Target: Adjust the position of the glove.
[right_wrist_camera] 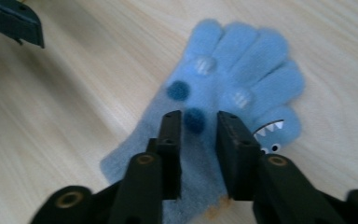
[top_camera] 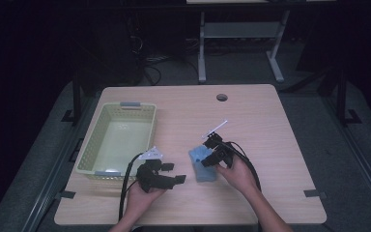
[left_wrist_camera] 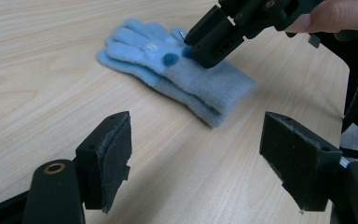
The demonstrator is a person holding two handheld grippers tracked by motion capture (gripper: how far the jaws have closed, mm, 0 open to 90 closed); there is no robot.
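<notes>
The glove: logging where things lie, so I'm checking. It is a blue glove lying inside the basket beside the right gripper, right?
Not quite. The blue glove lies on the table, outside the basket, as the high view shows. The right gripper is indeed at it.

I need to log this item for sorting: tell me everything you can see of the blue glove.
The blue glove is light blue, fuzzy knit, with darker blue and pale pompom dots and a toothed cartoon face on the thumb. It seems doubled, perhaps a stacked pair. It lies flat on the wooden table, right of the basket. The right gripper stands over its cuff end, jaws slightly apart on either side of a dark dot; whether the pads press it is unclear.
</notes>
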